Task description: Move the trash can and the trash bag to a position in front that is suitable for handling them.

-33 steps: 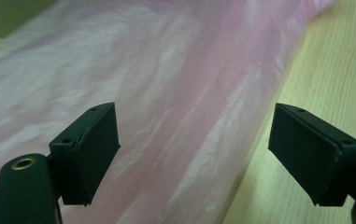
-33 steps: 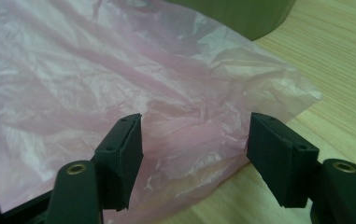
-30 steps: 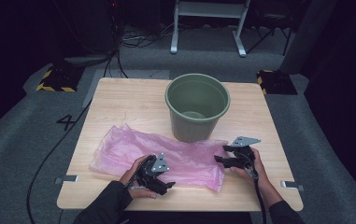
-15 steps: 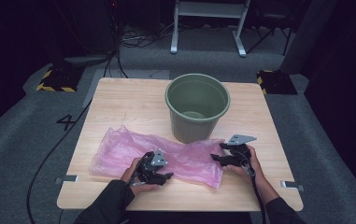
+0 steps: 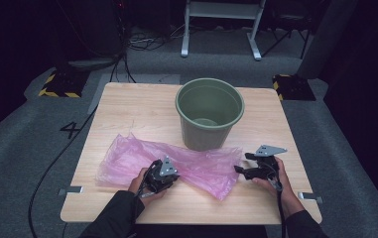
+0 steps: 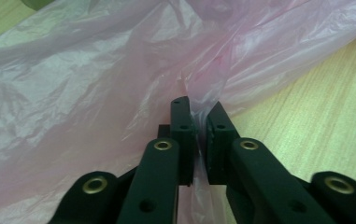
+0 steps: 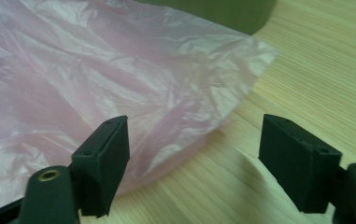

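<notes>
**Thin bag, pinched at one edge**

The pink plastic bag lay flat on the table before the green bucket; left gripper had just closed, clamping a fold; right gripper had just been opening, jaws wide with nothing between them, beside the bag's corner; light, limp, slippery film, probably best pinched at its edges.

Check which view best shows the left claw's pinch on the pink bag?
Left gripper view: the left claw is shut on a fold of the pink bag. The high view hides the pinch under the hand; the right gripper view gives just the bag's edge.
</notes>
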